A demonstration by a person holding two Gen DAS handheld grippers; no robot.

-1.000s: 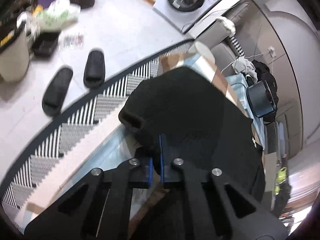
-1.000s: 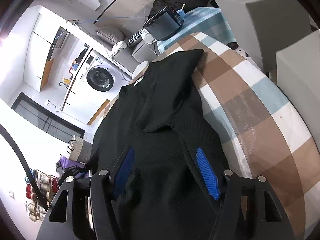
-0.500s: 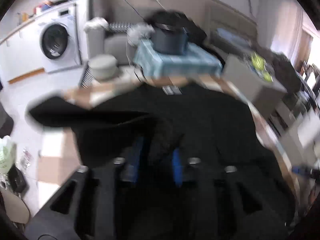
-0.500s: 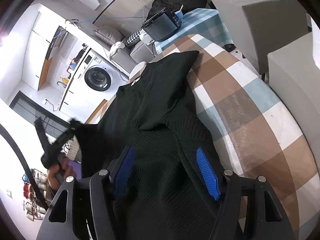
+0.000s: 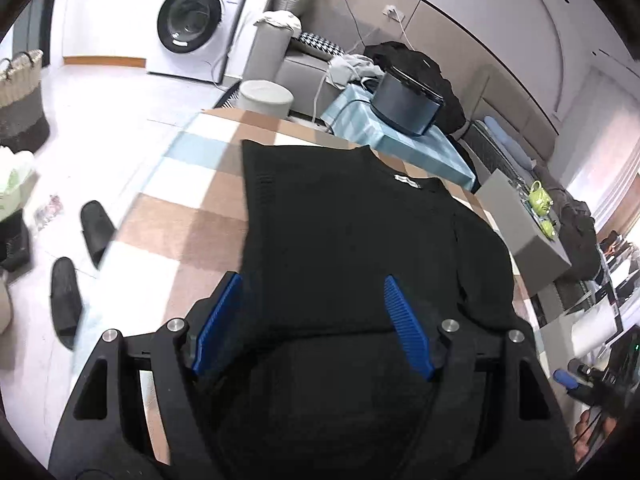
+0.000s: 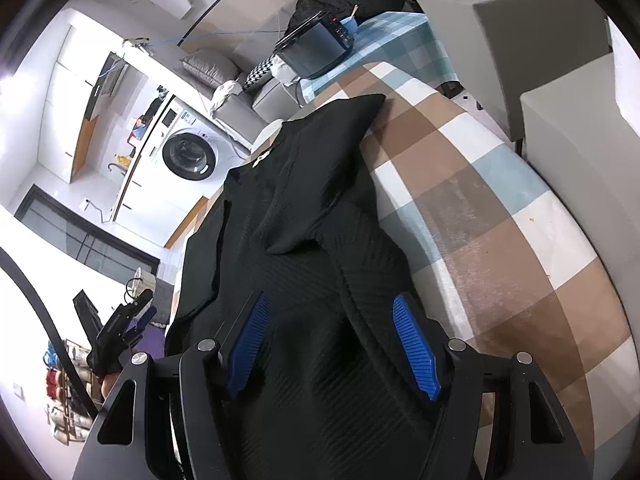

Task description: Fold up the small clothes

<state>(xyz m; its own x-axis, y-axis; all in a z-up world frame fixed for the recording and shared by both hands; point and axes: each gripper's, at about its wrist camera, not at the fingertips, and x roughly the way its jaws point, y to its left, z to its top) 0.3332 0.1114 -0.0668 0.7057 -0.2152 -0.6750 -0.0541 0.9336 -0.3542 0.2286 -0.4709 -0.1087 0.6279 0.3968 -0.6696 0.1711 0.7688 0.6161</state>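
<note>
Covering the middle of the frame, a black sweater point(image 5: 352, 240) lies spread on the checked desk point(image 5: 192, 200), one sleeve folded across its body. Below it, the left gripper point(image 5: 312, 320) has its blue fingers point(image 5: 218, 320) opening over the cloth, clamping nothing. The right gripper point(image 6: 336, 344) hovers with fingers point(image 6: 416, 348) apart above the hem.

One black sweater point(image 5: 352, 240), two slippers point(image 5: 96, 228), one washing machine point(image 5: 192, 20)

We see bright, even daylight in both views, with white glare at the far left of the right wrist view; the black sweater point(image 5: 352, 240) loses detail, slippers point(image 5: 80, 260) smear slightly, and fisheye bending darkens every corner
</note>
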